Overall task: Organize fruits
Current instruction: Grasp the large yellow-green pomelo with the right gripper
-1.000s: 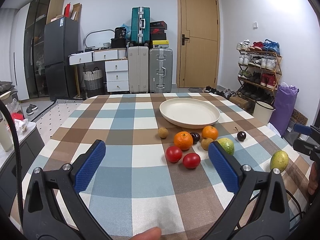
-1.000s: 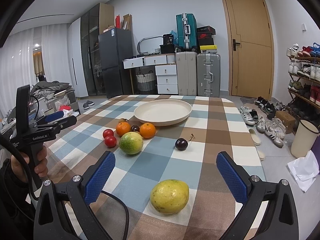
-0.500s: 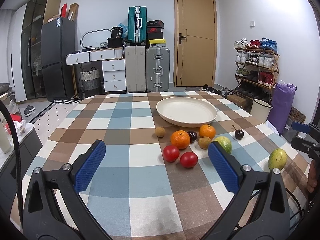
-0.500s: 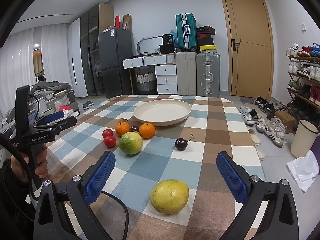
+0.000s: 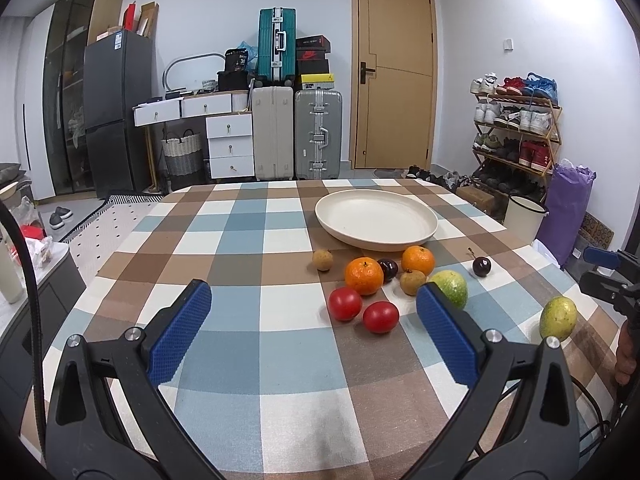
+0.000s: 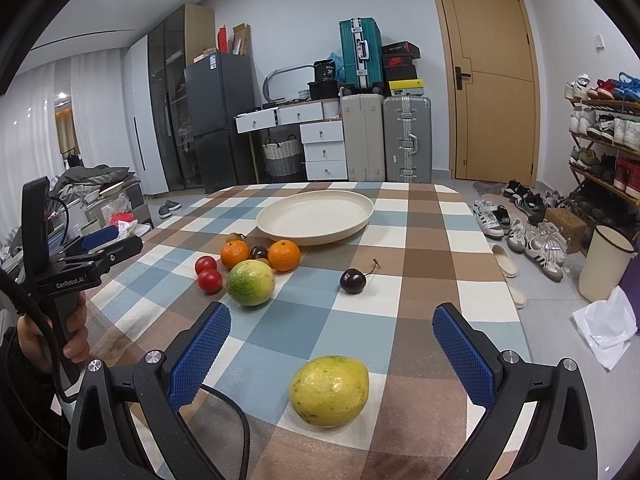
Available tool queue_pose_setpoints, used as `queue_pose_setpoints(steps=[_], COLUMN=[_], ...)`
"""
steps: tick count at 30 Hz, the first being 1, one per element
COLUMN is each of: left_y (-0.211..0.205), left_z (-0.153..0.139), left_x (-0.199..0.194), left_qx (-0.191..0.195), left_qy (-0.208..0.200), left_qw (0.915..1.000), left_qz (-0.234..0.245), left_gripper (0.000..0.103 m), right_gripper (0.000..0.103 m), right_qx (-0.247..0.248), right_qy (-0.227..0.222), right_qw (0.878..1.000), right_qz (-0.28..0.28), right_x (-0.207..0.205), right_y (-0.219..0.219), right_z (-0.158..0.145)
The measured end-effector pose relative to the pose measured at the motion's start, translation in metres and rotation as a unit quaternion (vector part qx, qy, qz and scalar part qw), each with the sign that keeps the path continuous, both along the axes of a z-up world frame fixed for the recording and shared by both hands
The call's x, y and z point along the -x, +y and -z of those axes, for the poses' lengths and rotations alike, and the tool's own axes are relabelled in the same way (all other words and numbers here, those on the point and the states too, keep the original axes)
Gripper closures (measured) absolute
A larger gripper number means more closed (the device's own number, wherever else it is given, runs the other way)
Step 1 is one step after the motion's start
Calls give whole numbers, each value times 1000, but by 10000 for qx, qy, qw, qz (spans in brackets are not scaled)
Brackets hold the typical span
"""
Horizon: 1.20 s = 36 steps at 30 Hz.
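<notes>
A checked cloth covers the worktop, where a cream plate sits toward the far edge with nothing on it. Just in front of the plate lies a tight cluster of fruit: two oranges, two red tomatoes, a dark plum between the oranges, two small brown fruits and a green round fruit. A stemmed cherry lies apart from the cluster, toward the right edge. A yellow-green fruit rests alone near the worktop's near right corner.

The left hand-held gripper is held above the near edge, its blue-padded jaws spread wide and gripping nothing. The right hand-held gripper is likewise wide apart and holding nothing, with the yellow-green fruit lying on the cloth between its fingers, touching neither.
</notes>
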<state>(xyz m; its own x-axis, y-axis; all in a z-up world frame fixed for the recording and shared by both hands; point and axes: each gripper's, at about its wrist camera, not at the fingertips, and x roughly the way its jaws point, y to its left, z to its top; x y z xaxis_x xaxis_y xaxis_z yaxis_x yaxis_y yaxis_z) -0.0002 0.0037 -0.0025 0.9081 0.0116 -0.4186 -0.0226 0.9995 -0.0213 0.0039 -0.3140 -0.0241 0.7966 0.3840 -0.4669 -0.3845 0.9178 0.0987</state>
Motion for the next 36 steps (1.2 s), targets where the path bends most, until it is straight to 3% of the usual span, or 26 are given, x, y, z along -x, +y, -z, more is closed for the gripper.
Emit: queue_pose_setpoints(steps=[8,15,24,28,31,33,36], left_y=[4,-4,-9,-15,-17,-17,-17], left_z=[2,5,8,9,11,13,14], left_x=[-5,-9,-22,-25,-28,-32,-36], left_qx=[113,-32,94,17,-1,2,36], left_qy=[223,446,736,770,819,878,915], left_qw=[9997,9988,9968,9964,9959,9954,9950], left_qz=[48,180,306,368,392,388,400], left_gripper=[1,1,1,1,1,1,1], right_gripper=[0,0,1,19,23,33,40], right_qx=[21,178,168,173,172,173,118], right_qy=[415,912,1604,1859,1944,1987,2016], right_qw=[9989,9954,9869,9824,9807,9798,9792], right_qz=[197,221,36,-58,-115,-149,-177], right_x=[-9,-16,-27,-33,-37,-39,-40], right_y=[-6,-11,-4,-1,2,4,3], right_z=[4,6,29,39,45,47,47])
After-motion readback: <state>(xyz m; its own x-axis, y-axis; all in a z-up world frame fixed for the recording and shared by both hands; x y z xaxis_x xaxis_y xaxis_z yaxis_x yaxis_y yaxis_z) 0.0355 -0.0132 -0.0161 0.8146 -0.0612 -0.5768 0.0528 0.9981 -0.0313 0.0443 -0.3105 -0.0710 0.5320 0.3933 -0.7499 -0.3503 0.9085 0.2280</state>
